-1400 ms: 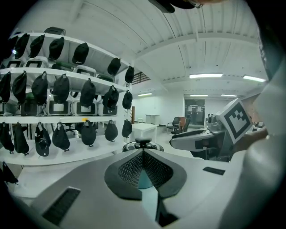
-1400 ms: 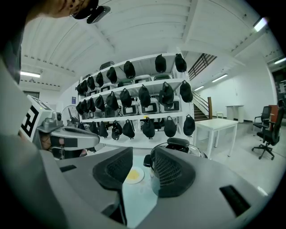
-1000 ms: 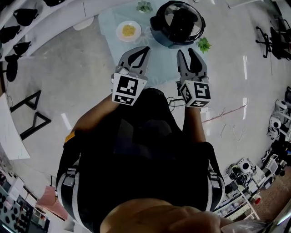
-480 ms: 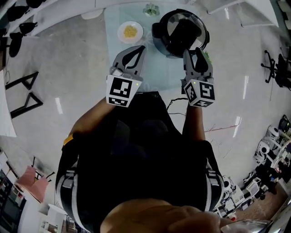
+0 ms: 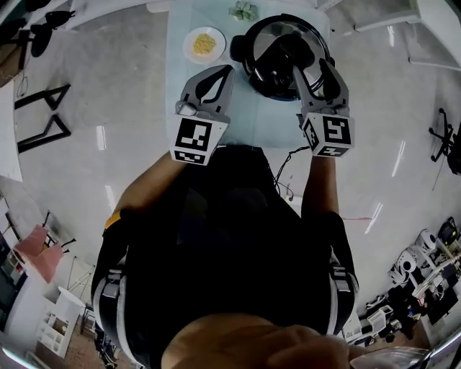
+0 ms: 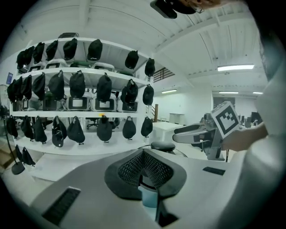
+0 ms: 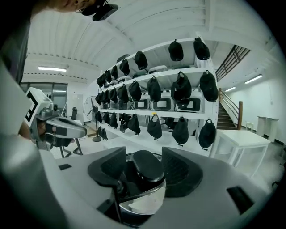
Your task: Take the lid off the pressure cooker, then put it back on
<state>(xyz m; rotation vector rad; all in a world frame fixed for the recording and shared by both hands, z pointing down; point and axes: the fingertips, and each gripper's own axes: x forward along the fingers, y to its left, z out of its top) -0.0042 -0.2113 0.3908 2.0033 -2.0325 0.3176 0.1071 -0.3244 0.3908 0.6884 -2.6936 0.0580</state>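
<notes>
Nearest the head camera is the person's dark-clothed torso (image 5: pixel 230 238), with both forearms reaching forward to the two grippers over the front edge of the pale blue tabletop (image 5: pixel 263 119). The left gripper (image 5: pixel 227 70) hangs above bare tabletop, near the front left of the pressure cooker (image 5: pixel 252 68) and apart from it. Its jaws are closed tip to tip with nothing between them, and only a sliver of blue surface shows beneath the pads in the left gripper view. The right gripper (image 5: pixel 311 66) reaches over the cooker from the front. Its jaws have just been opening and now stand apart on either side of the black handle (image 7: pixel 145 167) on top of the lid (image 5: pixel 272 34). In the right gripper view there is a gap between each pad and the handle, so nothing is clamped. The lid, dark with a bright metal rim, sits in place on the pressure cooker, which stands toward the far right of the tabletop. To the left of the cooker lies a white plate (image 5: pixel 204 45) holding something yellow. A small green plant (image 5: pixel 245 10) stands at the far edge between the plate and the cooker. Beyond the tabletop, both gripper views show white shelves (image 7: pixel 178 109) hung with rows of dark caps (image 6: pixel 77 84).
</notes>
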